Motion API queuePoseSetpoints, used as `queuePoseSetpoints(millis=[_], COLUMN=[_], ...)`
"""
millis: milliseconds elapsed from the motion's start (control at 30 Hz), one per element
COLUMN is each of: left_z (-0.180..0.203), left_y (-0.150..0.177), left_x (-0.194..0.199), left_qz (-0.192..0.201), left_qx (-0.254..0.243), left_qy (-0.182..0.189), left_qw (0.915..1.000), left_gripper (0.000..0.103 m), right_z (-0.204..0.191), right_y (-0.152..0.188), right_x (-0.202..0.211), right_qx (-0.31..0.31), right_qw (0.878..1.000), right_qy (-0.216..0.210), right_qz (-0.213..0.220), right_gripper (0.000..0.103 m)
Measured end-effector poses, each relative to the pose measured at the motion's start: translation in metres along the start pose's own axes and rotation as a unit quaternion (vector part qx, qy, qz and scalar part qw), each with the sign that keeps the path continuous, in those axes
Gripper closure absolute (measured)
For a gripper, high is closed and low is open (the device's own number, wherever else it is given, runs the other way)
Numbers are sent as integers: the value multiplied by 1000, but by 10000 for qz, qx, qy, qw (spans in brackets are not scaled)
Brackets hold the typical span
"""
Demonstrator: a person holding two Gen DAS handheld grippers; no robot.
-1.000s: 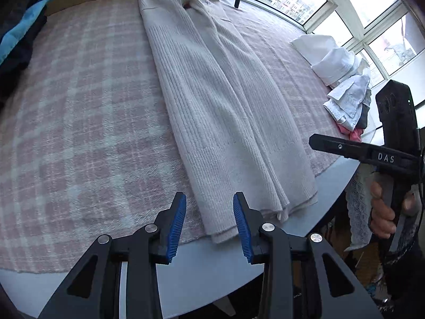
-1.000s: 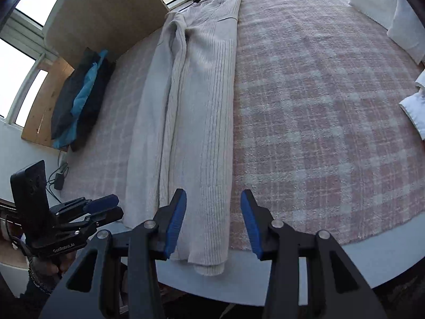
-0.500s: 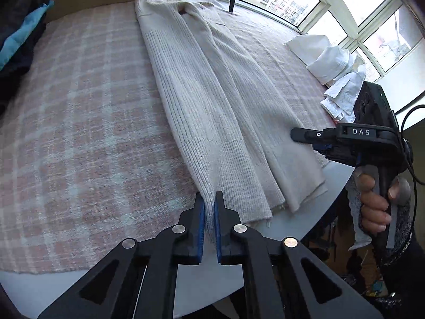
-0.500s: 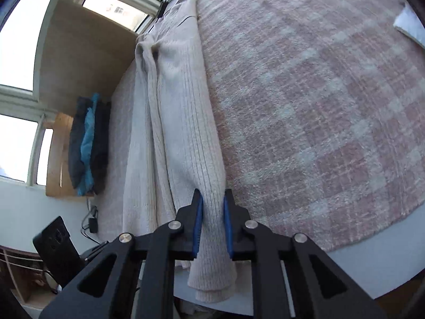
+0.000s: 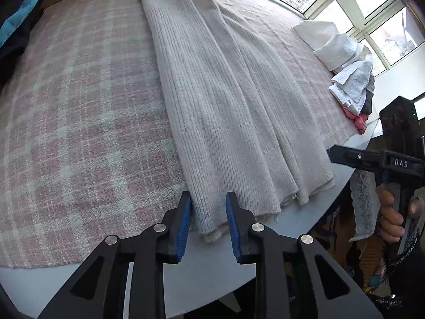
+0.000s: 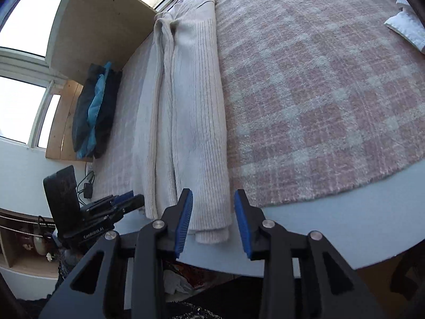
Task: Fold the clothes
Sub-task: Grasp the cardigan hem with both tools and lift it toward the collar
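At table's near edge [image 5: 212,273] | left gripper [image 5: 208,226], right gripper [image 6: 212,222] opening, astride cardigan [image 5: 212,93] hem | plaid cloth [image 6: 318,93] bare alongside

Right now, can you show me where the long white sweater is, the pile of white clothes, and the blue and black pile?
long white sweater [image 5: 225,122]: left wrist view, middle of the ribbed knit.
pile of white clothes [image 5: 345,61]: left wrist view, top of the pile.
blue and black pile [image 6: 95,111]: right wrist view, on the blue layer.
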State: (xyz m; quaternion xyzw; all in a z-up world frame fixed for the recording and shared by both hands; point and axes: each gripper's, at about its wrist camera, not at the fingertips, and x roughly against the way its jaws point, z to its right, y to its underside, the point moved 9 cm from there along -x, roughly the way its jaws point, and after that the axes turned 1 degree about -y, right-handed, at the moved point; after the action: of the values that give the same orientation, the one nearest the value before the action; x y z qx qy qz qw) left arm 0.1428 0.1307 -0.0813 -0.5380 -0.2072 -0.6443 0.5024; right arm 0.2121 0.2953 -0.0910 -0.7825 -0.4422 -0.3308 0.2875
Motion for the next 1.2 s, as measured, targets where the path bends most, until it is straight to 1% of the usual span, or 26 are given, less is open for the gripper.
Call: queuePoseSetpoints(millis=[67,100,133,167,233,300,367,433,533,600,733,800,867,967,1067,1133,1200], left_z=[2,3,3,5,9,14,18,19,12,1,-16,-22,-33,-48,-69,-83,-95], left_y=[-2,-3,-3,-4,-6,-13,-28,-48,-93,-129,-209,-252,-290,-339,-369,-382,-390], left_x=[0,0,0,2,10,25,46,72,114,139,160,156,148,119,82,57,36], left_qz=[18,29,39,64,139,275,465,700,1149,1447,1868,1983,2060,1985,1783,1616,1455], left_qx=[-59,-38,-9,-15,-41,-20,46,66,23,19,93,196,310,520,817,1056,1141], left_qy=[0,44,102,186,360,616,896,1125,1226,1246,1070,967,834,647,580,602,488], left_qw=[10000,10000,9999,9998,9992,9977,9949,9912,9858,9816,9765,9752,9745,9766,9789,9793,9815], left_gripper=[80,98,97,97,97,97,97,97,97,97,97,97,97,97,97,97,97], right_z=[1,0,-2,-4,-9,-17,-28,-42,-69,-87,-115,-123,-123,-111,-89,-72,-55], right_y=[5,7,7,7,6,1,-9,-28,-72,-109,-195,-242,-288,-347,-386,-404,-417], right_x=[-7,-10,-13,-15,-15,-8,5,26,61,79,98,95,84,53,12,-14,-40], right_qx=[79,97,110,112,11,-162,-318,-382,-306,-187,23,102,87,-88,-293,-505,-702], right_qw=[9998,9998,9998,9998,9997,9985,9956,9922,9858,9830,9784,9783,9799,9832,9877,9894,9904], right_qy=[149,153,129,88,-120,-492,-873,-1175,-1540,-1599,-1620,-1516,-1359,-1192,-1005,-943,-882], right_qz=[-58,-65,-84,-121,-200,-203,-102,151,589,884,1288,1407,1455,1382,1158,986,800], right_gripper=[70,70,75,88,88,89,89,89,89,89,89,89,89,89,89,89,89])
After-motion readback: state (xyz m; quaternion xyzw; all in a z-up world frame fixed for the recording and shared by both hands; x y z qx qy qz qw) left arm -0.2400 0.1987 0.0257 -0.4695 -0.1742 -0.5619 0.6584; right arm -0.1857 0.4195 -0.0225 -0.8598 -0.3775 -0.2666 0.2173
